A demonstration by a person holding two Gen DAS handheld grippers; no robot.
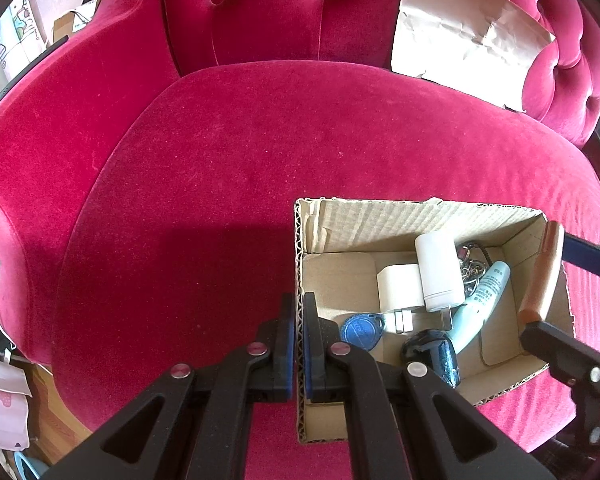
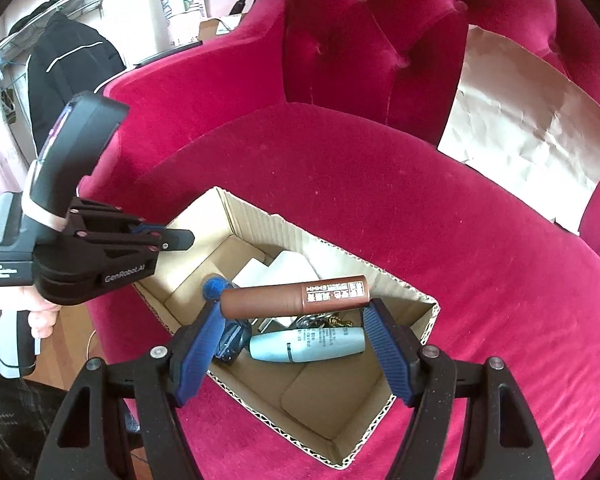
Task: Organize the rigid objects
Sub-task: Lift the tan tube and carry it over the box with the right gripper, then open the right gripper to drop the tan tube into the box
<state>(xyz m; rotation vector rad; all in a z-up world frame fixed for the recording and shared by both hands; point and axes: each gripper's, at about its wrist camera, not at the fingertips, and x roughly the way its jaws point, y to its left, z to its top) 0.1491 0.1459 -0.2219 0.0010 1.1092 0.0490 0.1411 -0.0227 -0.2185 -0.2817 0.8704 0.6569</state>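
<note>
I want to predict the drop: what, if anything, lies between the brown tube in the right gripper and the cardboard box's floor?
The brown cylindrical tube, held endwise by the right gripper, hangs over the open cardboard box. Directly beneath lie a pale blue tube and a metal keychain, so it would land on them.

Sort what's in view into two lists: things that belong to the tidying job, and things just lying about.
Part of the job:
- cardboard box, its wall clamped by the left gripper
- brown tube held lengthwise in the right gripper
- pale blue tube, white charger, blue key fob, keys in the box

Just lying about:
- crumpled brown paper
- black jacket
</note>
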